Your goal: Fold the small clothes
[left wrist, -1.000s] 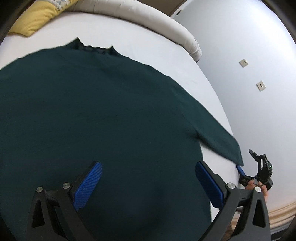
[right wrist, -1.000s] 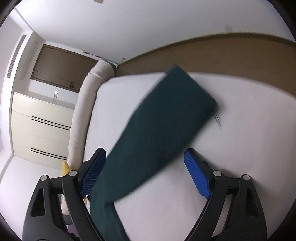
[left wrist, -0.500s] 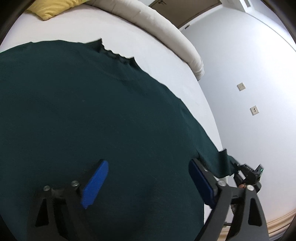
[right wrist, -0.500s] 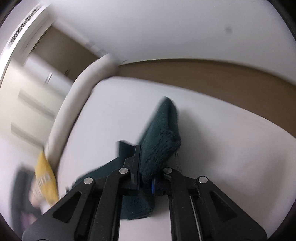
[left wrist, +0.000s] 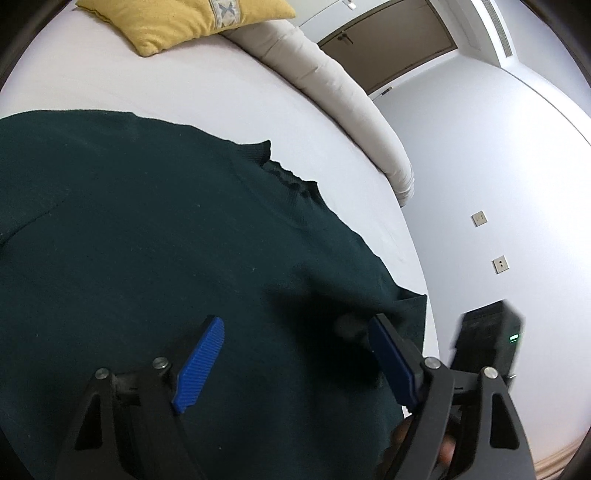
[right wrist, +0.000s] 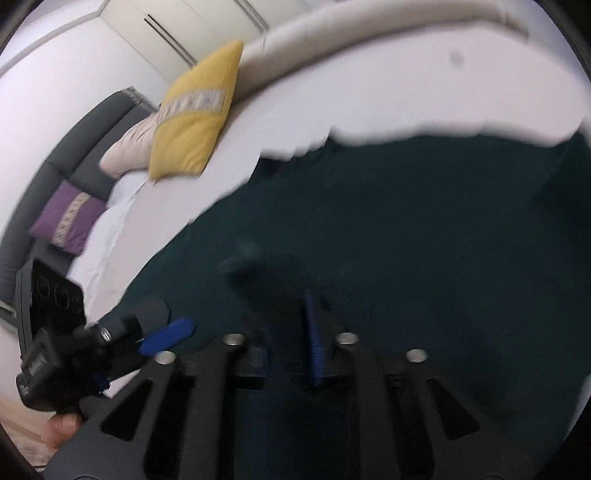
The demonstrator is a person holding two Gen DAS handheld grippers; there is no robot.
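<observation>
Right wrist view: right claw (right wrist: pixel 286 332), narrowly parted and just opening, seemingly releases a fold onto the sweater (right wrist: pixel 424 229), though blur hides any cloth between. The left claw (left wrist: pixel 295 321) hovers spread, just narrowing, empty.

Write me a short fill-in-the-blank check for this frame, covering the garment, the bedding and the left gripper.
1. The sweater spread on the white bed is dark ____ in colour.
2. The cushion lying near the cream bolster is ____.
3. The jaws of the left gripper stand ____ above the sweater, with no cloth pinched between the pads.
4. In the right wrist view, a ____ cushion lies beyond the yellow one.

Missing words: green; yellow; open; purple
</observation>
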